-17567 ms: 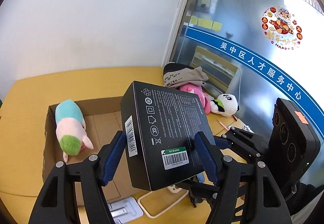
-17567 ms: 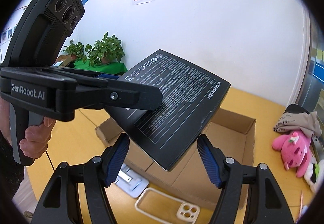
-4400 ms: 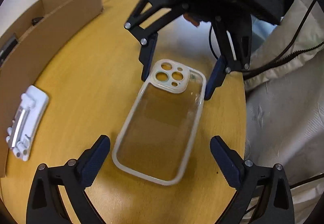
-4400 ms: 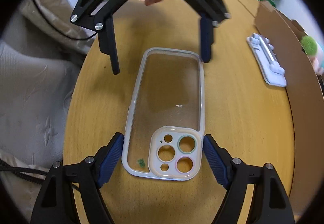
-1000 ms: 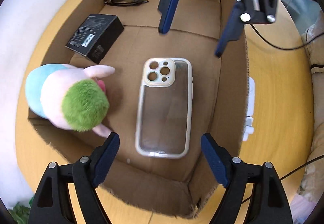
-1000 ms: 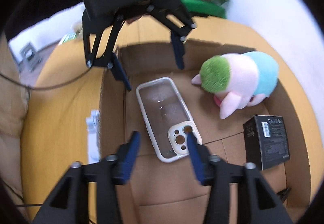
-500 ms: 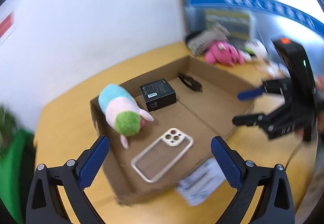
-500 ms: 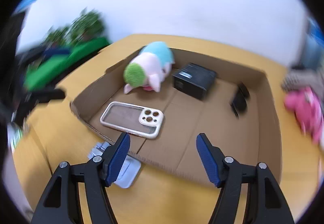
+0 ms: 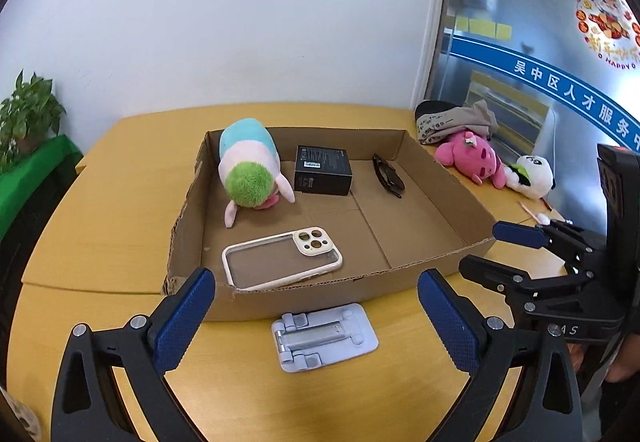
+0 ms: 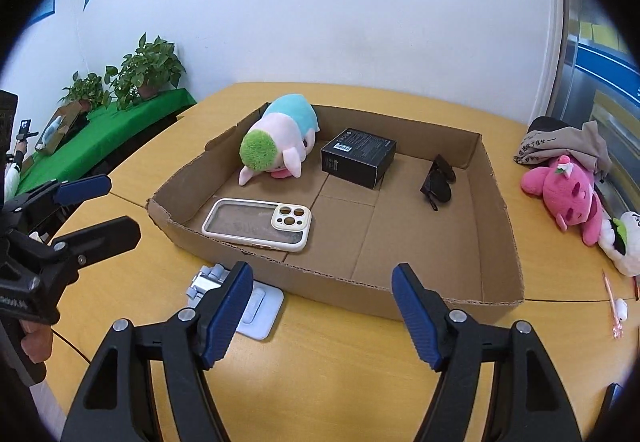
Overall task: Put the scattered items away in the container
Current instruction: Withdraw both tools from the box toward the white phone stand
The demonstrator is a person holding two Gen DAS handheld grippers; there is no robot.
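Both hand-held grippers spread, empty, jaws just opening: left hand-held gripper [image 9: 316, 302], right hand-held gripper [image 10: 322, 306]; phone stand [image 9: 325, 336] on bench beside cardboard box [image 9: 448, 262]; I pinch its long edges squarely.

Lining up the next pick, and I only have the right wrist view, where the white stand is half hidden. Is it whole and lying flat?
Observer: Yes. The left wrist view shows the whole phone stand, folded flat on the table just in front of the cardboard box's near wall.
Operator: I see the left gripper only side-on. Is anything caught in it?
Observer: No. Seen along its fingers, the left gripper is empty. Its jaws have just been opening and stand wide, and the stand lies on the table beyond them, untouched.
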